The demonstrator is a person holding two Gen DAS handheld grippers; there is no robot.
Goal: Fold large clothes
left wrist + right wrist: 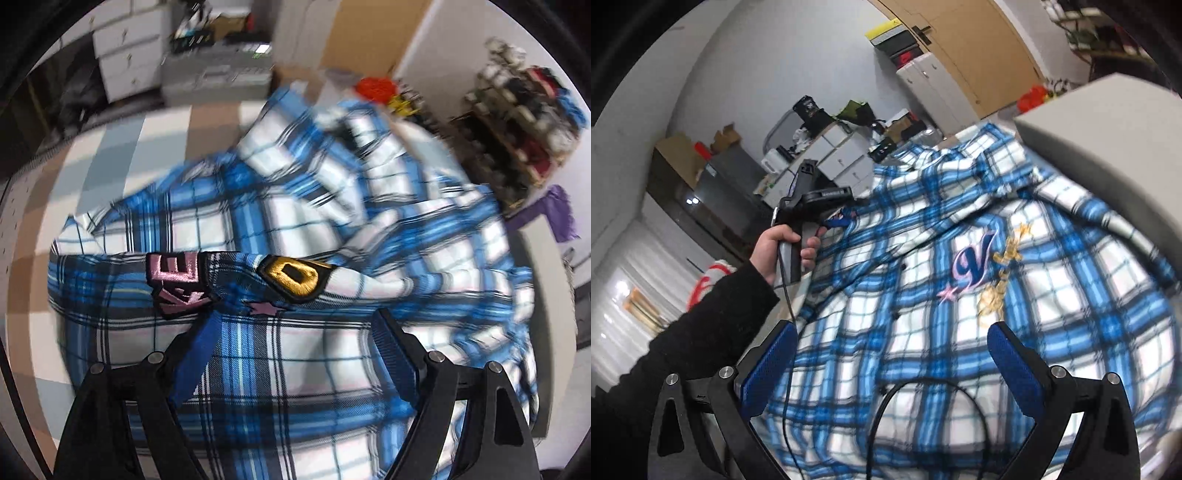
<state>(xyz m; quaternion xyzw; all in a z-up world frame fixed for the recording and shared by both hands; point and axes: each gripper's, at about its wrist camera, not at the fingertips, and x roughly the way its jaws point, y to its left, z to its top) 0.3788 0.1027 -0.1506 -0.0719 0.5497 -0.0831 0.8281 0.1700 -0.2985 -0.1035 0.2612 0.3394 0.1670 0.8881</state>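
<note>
Shirt in blue and white plaid lies spread and rumpled over a surface with pale checked squares, reaching toward its far edge. We see our left hand-held gripper above the cloth, jaws wide, nothing between its blue pads. Our right hand-held gripper also stands wide apart over the shirt's near part, gripping nothing. A gold patch and pink lettering show on a folded edge. A hand in a black sleeve grips the left tool's handle.
</note>
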